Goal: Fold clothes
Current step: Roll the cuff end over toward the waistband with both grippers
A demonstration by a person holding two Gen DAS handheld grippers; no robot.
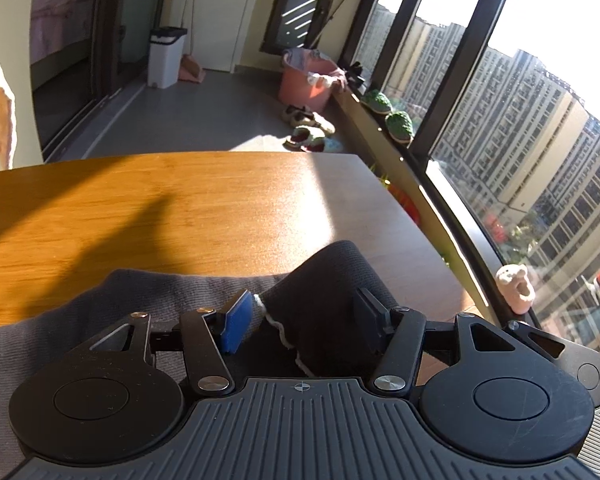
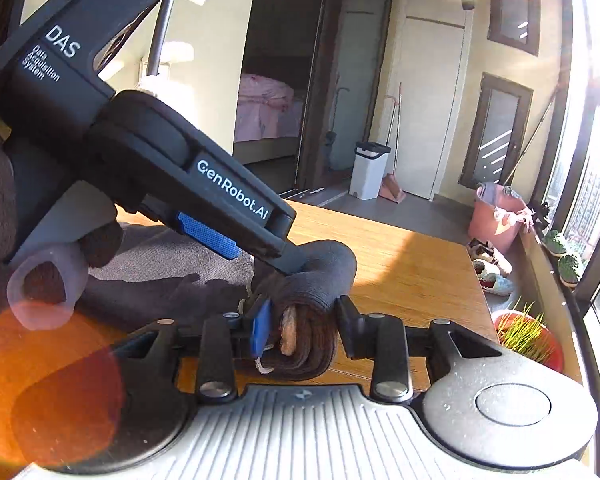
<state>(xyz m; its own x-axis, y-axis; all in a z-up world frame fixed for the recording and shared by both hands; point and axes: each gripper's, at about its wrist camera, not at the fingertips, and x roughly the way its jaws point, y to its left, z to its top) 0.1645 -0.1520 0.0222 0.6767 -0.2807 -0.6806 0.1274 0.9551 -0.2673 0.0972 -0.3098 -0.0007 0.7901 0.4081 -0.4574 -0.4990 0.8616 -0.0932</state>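
Right wrist view: right gripper (image 2: 302, 330) pinches the rolled end of the dark garment (image 2: 312, 276) between its pads, left gripper (image 2: 288, 256) clamping just ahead, likely steadying the fold over the table (image 2: 412, 264).

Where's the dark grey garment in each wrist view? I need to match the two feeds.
Left wrist: dark grey garment bottom centre, bunched between the left gripper fingers.
Right wrist: centre, a folded bundle in the right gripper.
Shared landmark: pink bucket by the window.
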